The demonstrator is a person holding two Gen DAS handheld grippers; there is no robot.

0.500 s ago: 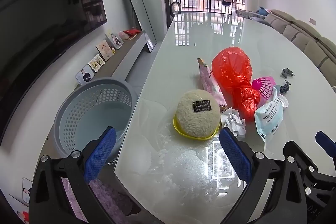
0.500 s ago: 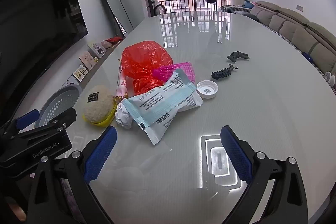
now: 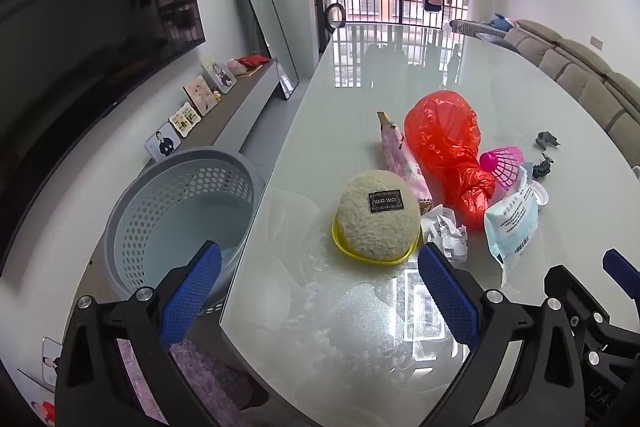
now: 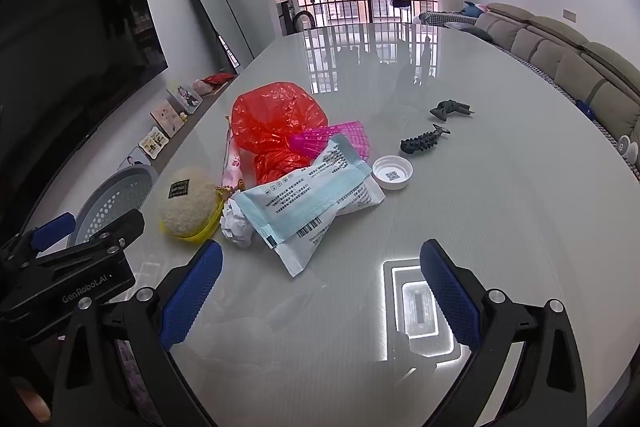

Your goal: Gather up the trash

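Note:
A pile of trash lies on the glossy white table (image 4: 500, 211): a red plastic bag (image 4: 276, 119), a blue-and-white wrapper (image 4: 308, 199), a crumpled paper ball (image 4: 236, 225), a pink shuttlecock (image 4: 332, 139), a white cap (image 4: 392, 172) and a beige round pouch with a yellow rim (image 3: 378, 221). A pink wrapper (image 3: 400, 157) lies behind the pouch. A grey perforated basket (image 3: 176, 215) stands on the floor left of the table. My left gripper (image 3: 320, 291) hangs open short of the pouch. My right gripper (image 4: 320, 291) is open too, nearer than the wrapper, with nothing between its fingers.
Two small dark toys (image 4: 424, 141) lie right of the pile. A dark TV (image 3: 92, 39), a low shelf with photo frames (image 3: 200, 99) and a leaning mirror (image 3: 264, 23) line the left wall. A sofa (image 4: 568, 67) runs along the right.

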